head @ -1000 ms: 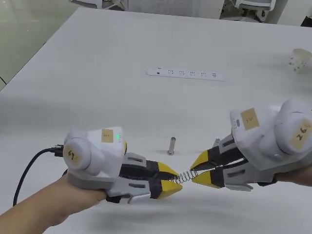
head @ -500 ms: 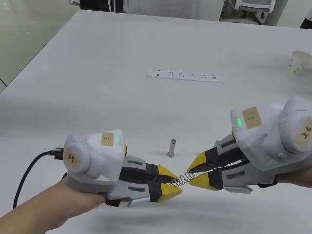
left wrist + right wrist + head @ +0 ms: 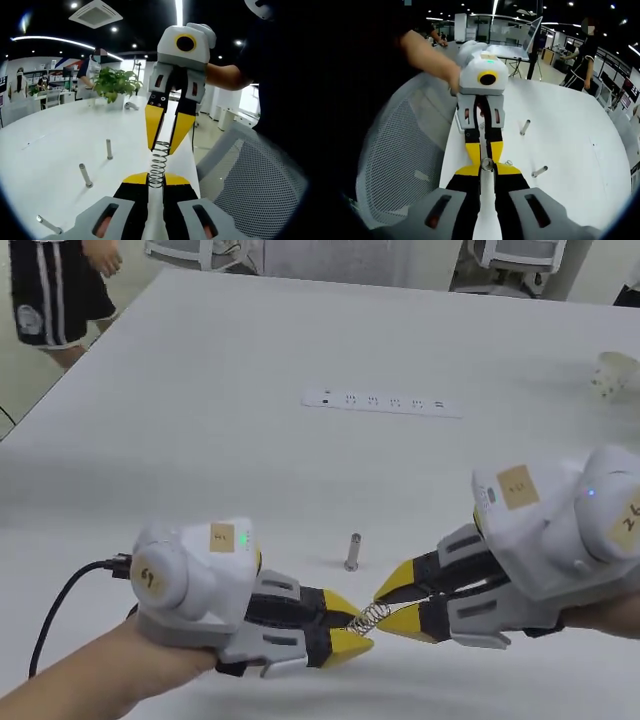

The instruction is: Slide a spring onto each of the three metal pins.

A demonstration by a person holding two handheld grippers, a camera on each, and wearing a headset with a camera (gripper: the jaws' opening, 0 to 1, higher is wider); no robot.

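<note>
A small steel spring (image 3: 371, 615) hangs in the air between my two grippers, low over the white table (image 3: 200, 440). My left gripper (image 3: 352, 626) is shut on its left end, and in the left gripper view the coil (image 3: 159, 162) rises from the jaws (image 3: 156, 179). My right gripper (image 3: 386, 602) is closed on the other end, whose ring (image 3: 486, 164) sits at the jaw tips. One metal pin (image 3: 352, 550) stands upright just behind the spring. The left gripper view has two upright pins (image 3: 108, 149) (image 3: 85, 175) and a third lying flat (image 3: 49, 225).
A white power strip (image 3: 382, 402) lies across the middle of the table. A paper cup (image 3: 612, 373) stands at the far right. A black cable (image 3: 60, 600) trails from my left gripper. A person (image 3: 55, 285) stands past the far left corner.
The two grippers have drawn a little closer together and the spring between them looks shorter. The head camera has shifted, bringing a person into view at top left.
</note>
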